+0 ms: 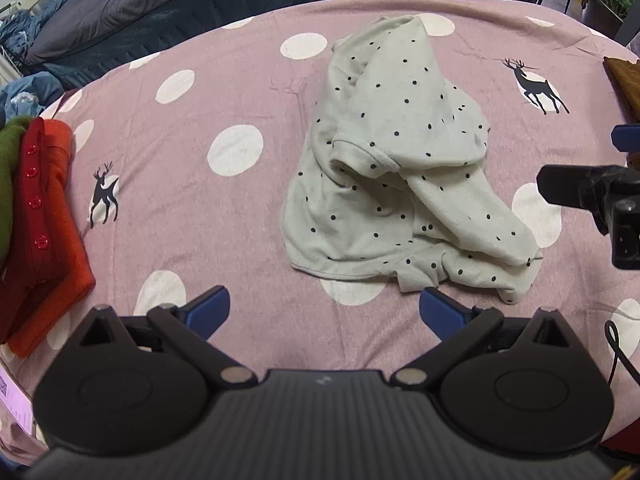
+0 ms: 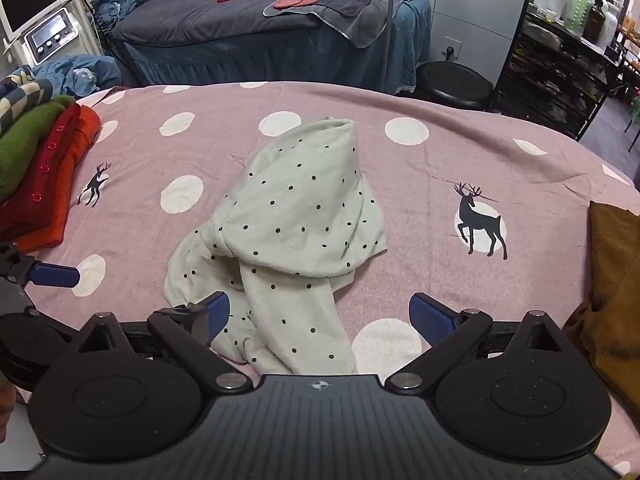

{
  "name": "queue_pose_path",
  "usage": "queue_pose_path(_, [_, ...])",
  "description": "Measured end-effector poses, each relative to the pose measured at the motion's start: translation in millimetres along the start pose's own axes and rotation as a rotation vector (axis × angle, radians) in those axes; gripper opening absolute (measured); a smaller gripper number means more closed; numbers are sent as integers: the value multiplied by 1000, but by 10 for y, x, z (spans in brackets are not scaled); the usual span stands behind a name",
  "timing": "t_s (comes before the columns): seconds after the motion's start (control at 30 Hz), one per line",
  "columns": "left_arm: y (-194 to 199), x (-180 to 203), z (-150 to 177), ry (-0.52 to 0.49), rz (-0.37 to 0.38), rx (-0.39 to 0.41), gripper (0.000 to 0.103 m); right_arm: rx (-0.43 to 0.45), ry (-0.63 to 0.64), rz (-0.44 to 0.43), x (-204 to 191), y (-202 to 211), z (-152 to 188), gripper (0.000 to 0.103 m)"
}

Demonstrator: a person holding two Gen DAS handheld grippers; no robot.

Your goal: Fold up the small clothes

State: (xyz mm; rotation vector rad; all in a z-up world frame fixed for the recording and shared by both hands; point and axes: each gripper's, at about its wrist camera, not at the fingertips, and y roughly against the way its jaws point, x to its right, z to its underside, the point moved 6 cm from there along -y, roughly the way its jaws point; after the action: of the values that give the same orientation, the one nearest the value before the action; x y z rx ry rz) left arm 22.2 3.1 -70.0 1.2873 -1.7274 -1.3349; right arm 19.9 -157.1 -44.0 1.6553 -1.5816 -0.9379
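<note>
Pink bedding (image 1: 248,216) printed with white dots and small black deer covers the work surface, and the pale green garment (image 1: 400,168) with dark specks lies crumpled near its middle, bunched into a hump with one loose flap trailing toward the near edge. It looks like light, soft knit cloth: limp, easy to lift, likely to sag and drag rather than hold any shape, and not slippery or fragile. The cleanest places to take hold are judged to be the hemmed edges showing at the near side, where a single layer lies against the bedding, or the stitched opening partway up the hump; pinching the hump itself would probably catch several layers at once. The left gripper (image 1: 324,306) hovers just short of the near hem with its blue fingers spread wide and nothing between them. The right gripper (image 2: 320,314) is likewise wide apart and empty, its left finger over the trailing flap; whether it touches the cloth cannot be told. A folded stack of red, orange and green clothes (image 2: 44,168) sits at the left edge, and a brown cloth (image 2: 616,280) lies at the right. Beyond stand a dark-covered bed (image 2: 240,36), a round black stool (image 2: 456,80) and a shelf of bottles (image 2: 576,4).
</note>
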Motion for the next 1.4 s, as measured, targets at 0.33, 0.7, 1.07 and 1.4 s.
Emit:
queue_pose_path(0.33, [-67,-14,4,9,-2,-20,103,-2,27,-13,-25,-40,-42,103])
queue_pose_path(0.7, [-102,-65,-6,17,-11,-31,103,-26,29,-9,-38,-90,-55,103])
queue_pose_path(1.07, [-110,-95,6,23,-22,-37,103,-37,31,-8,-40,-97,-57,103])
queue_pose_path(1.4, [-109,-102,53,29,-26,-42,103,-40,38,-13,-59,-95,-43,103])
